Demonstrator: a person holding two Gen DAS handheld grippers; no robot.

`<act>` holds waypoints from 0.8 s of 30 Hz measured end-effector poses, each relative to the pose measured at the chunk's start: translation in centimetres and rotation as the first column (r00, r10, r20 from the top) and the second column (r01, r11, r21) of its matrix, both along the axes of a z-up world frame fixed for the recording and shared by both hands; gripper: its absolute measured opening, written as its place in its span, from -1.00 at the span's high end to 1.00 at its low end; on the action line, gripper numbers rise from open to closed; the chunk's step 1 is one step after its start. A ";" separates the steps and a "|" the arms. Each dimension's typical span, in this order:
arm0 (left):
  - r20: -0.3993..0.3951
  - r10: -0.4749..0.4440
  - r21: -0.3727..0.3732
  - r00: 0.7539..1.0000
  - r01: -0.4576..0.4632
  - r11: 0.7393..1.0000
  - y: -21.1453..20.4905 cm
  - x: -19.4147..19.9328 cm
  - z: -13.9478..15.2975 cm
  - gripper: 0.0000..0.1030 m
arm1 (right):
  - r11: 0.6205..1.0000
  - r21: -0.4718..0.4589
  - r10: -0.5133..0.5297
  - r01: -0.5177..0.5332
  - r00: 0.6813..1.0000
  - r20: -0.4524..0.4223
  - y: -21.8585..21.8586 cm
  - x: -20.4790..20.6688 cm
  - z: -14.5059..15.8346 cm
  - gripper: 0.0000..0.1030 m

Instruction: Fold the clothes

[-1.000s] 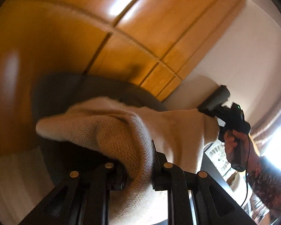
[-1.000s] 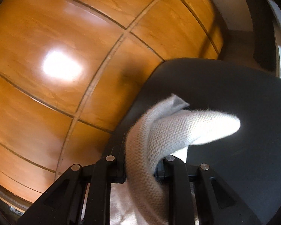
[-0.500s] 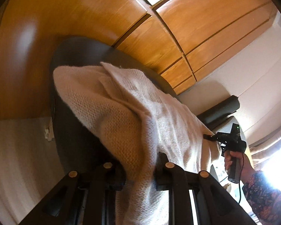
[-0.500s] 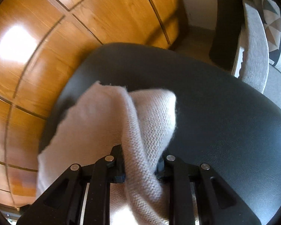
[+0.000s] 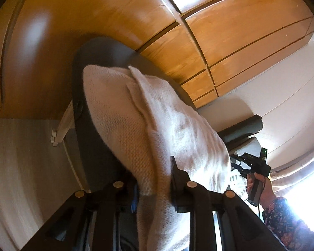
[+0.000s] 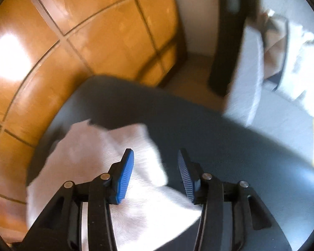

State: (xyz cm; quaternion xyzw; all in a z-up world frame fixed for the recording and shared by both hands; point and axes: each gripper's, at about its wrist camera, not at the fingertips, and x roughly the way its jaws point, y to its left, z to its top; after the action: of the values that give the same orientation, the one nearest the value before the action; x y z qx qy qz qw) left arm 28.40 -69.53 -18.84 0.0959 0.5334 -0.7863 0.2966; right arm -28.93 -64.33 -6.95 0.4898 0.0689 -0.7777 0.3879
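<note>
A cream knitted garment (image 5: 148,125) lies over a dark grey round table (image 5: 88,87). My left gripper (image 5: 155,179) is shut on a bunched edge of the garment, which runs up between its fingers. In the right wrist view my right gripper (image 6: 155,169) is open, its blue pads (image 6: 125,175) bare, hovering just above the garment (image 6: 106,167) on the table (image 6: 209,138). The right gripper also shows in the left wrist view (image 5: 236,163), held by a hand at the garment's far edge.
Wooden cabinet doors (image 5: 198,31) stand behind the table. A white upholstered seat (image 6: 249,79) and a dark post (image 6: 226,41) stand at the right. A bright window with curtains (image 5: 303,177) is at the far right.
My right gripper has opened and let go of the garment, which has dropped onto the table. The left gripper still holds its edge and has tilted lower.
</note>
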 end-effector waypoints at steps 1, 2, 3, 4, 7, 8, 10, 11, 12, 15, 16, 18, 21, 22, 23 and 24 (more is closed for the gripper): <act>-0.008 0.001 0.007 1.000 -0.001 1.000 0.1 0.2 0.0 0.55 | 1.000 -0.004 -0.006 0.005 1.000 -0.006 0.5 -0.2 0.3 0.09; -0.015 0.007 0.011 1.000 -0.007 1.000 0.1 0.5 0.0 0.55 | 1.000 -0.014 -0.007 0.007 1.000 -0.012 1.0 -0.1 0.5 0.09; -0.017 0.017 0.012 1.000 -0.017 1.000 0.2 0.8 0.2 0.55 | 0.999 -0.038 0.007 -0.008 1.000 -0.013 1.5 0.2 0.6 0.09; -0.018 0.027 0.010 0.999 -0.027 1.000 0.3 1.0 0.4 0.55 | 0.997 -0.065 0.028 -0.029 1.000 -0.012 1.9 0.5 0.6 0.09; -0.021 0.036 0.001 0.999 -0.036 0.999 0.9 1.6 0.8 0.55 | 0.985 -0.085 0.146 -0.148 0.989 -0.033 1.9 3.0 0.8 0.09; -0.019 0.049 -0.011 0.999 -0.049 0.999 1.1 1.9 1.0 0.55 | 0.980 -0.071 0.184 -0.186 0.982 -0.040 1.8 3.9 0.5 0.09; -0.016 0.084 -0.041 0.996 -0.085 0.996 1.7 2.4 1.4 0.56 | 0.974 -0.029 0.222 -0.223 0.975 -0.028 1.6 5.4 -0.7 0.20; -0.011 0.104 -0.058 0.995 -0.104 0.993 2.1 2.7 1.7 0.57 | 0.971 -0.007 0.238 -0.238 0.971 -0.020 1.5 6.1 -1.3 0.21; -0.003 0.125 -0.077 0.992 -0.124 0.989 2.7 3.0 2.0 0.62 | 0.969 0.012 0.248 -0.248 0.968 -0.025 1.3 6.8 -2.0 0.21; 0.029 0.124 -0.169 0.992 -0.117 0.979 4.4 2.5 3.5 0.62 | 0.967 0.091 0.244 -0.239 0.969 -0.047 0.8 7.4 -4.0 0.21; 0.050 0.113 -0.201 0.992 -0.100 0.974 4.9 2.1 4.1 0.62 | 0.965 0.115 0.242 -0.234 0.968 -0.065 0.6 7.5 -4.5 0.25; 0.084 0.086 -0.250 0.993 -0.063 0.966 5.7 1.2 5.0 0.62 | 0.961 0.162 0.243 -0.224 0.964 -0.107 0.1 7.7 -4.9 0.26; 0.106 0.082 -0.283 0.991 -0.049 0.958 6.2 0.4 5.6 0.62 | 0.951 0.231 0.246 -0.206 0.955 -0.162 -0.6 8.5 -4.5 0.26; 0.111 0.077 -0.274 0.991 -0.044 0.961 6.2 0.1 5.5 0.62 | 0.950 0.247 0.235 -0.189 0.957 -0.171 -0.8 8.9 -4.2 0.26; 0.115 0.070 -0.259 0.991 -0.038 0.965 6.0 0.1 5.3 0.62 | 0.954 0.233 0.234 -0.190 0.955 -0.179 -0.7 9.7 -3.6 0.26; 0.124 0.071 -0.242 0.990 -0.040 0.969 5.9 0.2 4.8 0.62 | 0.959 0.196 0.241 -0.205 0.953 -0.184 -0.4 10.6 -2.9 0.26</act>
State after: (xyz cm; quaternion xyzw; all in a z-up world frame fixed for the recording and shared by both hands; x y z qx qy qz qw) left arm 28.55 -63.67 -14.00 0.0962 0.4165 -0.8282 0.3625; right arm -18.31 -64.74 -9.87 0.4276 0.2315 -0.7663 0.4200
